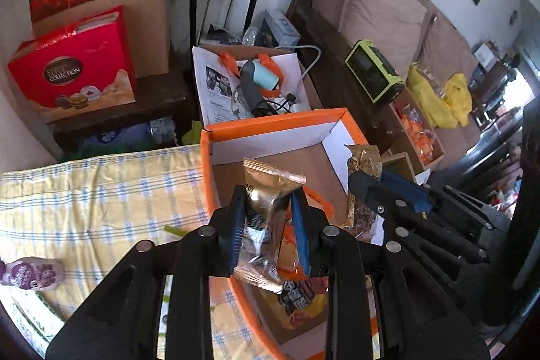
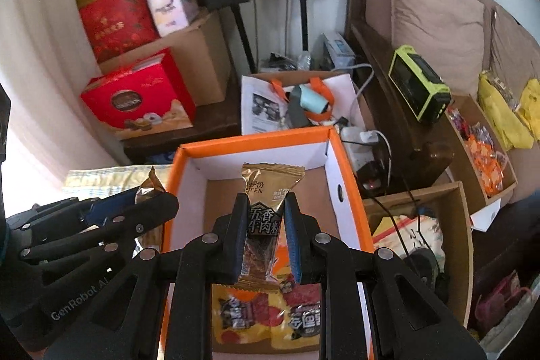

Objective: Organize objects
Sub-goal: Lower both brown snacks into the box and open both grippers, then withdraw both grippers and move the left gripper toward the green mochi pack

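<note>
Gold "五香牛肉粒" packet (image 2: pixel 261 218) pinched by right gripper (image 2: pixel 263 238); left gripper (image 1: pixel 270 225) clamps gold packet (image 1: pixel 266 215).

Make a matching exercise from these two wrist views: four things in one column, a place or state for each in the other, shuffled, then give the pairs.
Things:
1. left gripper
2. orange box
3. green-framed device
4. yellow-and-red snack bags

Places or states:
A. on the dark wooden ledge beside the sofa
B. lying on the bottom of the orange box
C. shut on a gold snack packet
D. open-topped, on the checked cloth

Pairs: 1-C, 2-D, 3-A, 4-B
</note>
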Action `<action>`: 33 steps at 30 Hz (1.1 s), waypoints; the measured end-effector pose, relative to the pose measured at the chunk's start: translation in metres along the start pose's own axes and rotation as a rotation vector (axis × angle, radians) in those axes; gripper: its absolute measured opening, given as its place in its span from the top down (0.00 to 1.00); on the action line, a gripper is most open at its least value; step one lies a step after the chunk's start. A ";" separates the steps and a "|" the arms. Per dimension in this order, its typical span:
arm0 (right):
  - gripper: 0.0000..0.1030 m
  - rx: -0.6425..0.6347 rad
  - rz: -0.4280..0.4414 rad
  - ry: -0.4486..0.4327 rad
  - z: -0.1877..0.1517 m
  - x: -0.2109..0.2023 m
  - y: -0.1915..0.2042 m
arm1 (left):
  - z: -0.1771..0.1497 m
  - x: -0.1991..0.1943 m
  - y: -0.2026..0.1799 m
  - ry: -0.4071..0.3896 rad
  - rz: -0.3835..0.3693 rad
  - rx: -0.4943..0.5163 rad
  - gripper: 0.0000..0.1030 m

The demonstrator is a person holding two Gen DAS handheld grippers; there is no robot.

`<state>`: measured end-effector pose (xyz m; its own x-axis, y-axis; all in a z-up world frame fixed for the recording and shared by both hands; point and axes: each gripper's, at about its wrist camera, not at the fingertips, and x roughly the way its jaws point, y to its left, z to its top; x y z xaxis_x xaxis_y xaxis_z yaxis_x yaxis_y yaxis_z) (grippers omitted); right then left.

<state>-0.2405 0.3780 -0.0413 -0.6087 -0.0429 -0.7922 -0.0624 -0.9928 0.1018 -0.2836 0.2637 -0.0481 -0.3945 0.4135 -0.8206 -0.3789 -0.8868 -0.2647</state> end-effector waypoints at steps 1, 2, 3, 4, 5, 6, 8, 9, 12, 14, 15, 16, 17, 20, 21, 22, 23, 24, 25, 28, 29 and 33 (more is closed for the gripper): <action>0.79 -0.001 -0.011 0.004 0.001 0.003 -0.001 | 0.001 0.002 0.000 0.002 0.004 0.003 0.66; 0.77 -0.002 -0.023 0.009 0.002 0.007 -0.002 | 0.002 0.004 -0.001 0.003 0.017 0.004 0.62; 0.76 0.000 -0.044 0.012 0.003 0.011 -0.005 | 0.002 0.005 0.000 -0.001 0.022 0.006 0.61; 0.70 0.005 -0.053 0.013 0.003 0.013 -0.008 | 0.002 0.005 0.000 -0.001 0.017 0.006 0.60; 0.67 0.014 -0.055 0.012 0.003 0.015 -0.011 | 0.001 0.004 0.001 -0.004 0.010 0.000 0.58; 0.63 0.020 -0.056 0.012 0.003 0.015 -0.013 | 0.001 0.004 0.002 -0.005 0.009 -0.002 0.57; 0.61 0.027 -0.058 0.012 0.002 0.015 -0.016 | 0.000 0.000 0.004 -0.012 0.017 -0.002 0.52; 0.61 0.028 -0.057 0.012 0.001 0.015 -0.017 | -0.001 -0.001 0.005 -0.014 0.022 0.000 0.51; 0.57 0.032 -0.049 0.007 0.000 0.012 -0.017 | -0.003 -0.009 0.012 -0.023 0.031 -0.013 0.34; 0.49 0.029 -0.047 -0.007 -0.002 0.007 -0.014 | -0.005 -0.017 0.018 -0.047 0.021 -0.031 0.16; 0.43 0.028 -0.047 -0.019 -0.003 0.003 -0.012 | -0.006 -0.022 0.022 -0.061 0.007 -0.046 0.12; 0.36 0.028 -0.049 -0.035 -0.003 -0.001 -0.011 | -0.006 -0.025 0.025 -0.069 -0.003 -0.057 0.09; 0.33 0.027 -0.054 -0.046 -0.003 -0.003 -0.008 | -0.007 -0.028 0.028 -0.075 0.001 -0.064 0.09; 0.16 0.031 -0.055 -0.083 -0.002 -0.014 -0.004 | -0.007 -0.038 0.032 -0.092 0.051 -0.039 0.09; 0.16 0.031 -0.054 -0.089 -0.001 -0.016 -0.002 | -0.006 -0.041 0.034 -0.098 0.063 -0.032 0.09; 0.16 0.028 -0.054 -0.094 0.000 -0.017 -0.001 | -0.006 -0.044 0.036 -0.100 0.063 -0.032 0.08; 0.16 0.027 -0.052 -0.096 0.000 -0.019 0.000 | -0.006 -0.046 0.039 -0.100 0.055 -0.038 0.07; 0.16 0.027 -0.047 -0.094 0.000 -0.020 0.002 | -0.007 -0.049 0.042 -0.101 0.052 -0.042 0.05; 0.16 0.025 -0.042 -0.090 0.000 -0.020 0.003 | -0.007 -0.051 0.044 -0.103 0.054 -0.041 0.01; 0.09 0.022 -0.032 -0.092 -0.001 -0.024 0.007 | -0.011 -0.058 0.049 -0.103 0.067 -0.025 0.00; 0.06 0.028 -0.021 -0.094 -0.001 -0.026 0.008 | -0.013 -0.059 0.050 -0.099 0.078 -0.018 0.00; 0.00 0.027 0.000 -0.100 -0.005 -0.034 0.014 | -0.021 -0.068 0.056 -0.105 0.081 -0.015 0.00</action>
<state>-0.2171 0.3646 -0.0158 -0.6843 -0.0302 -0.7286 -0.0828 -0.9895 0.1188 -0.2606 0.1812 -0.0177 -0.5092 0.3587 -0.7823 -0.3301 -0.9209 -0.2074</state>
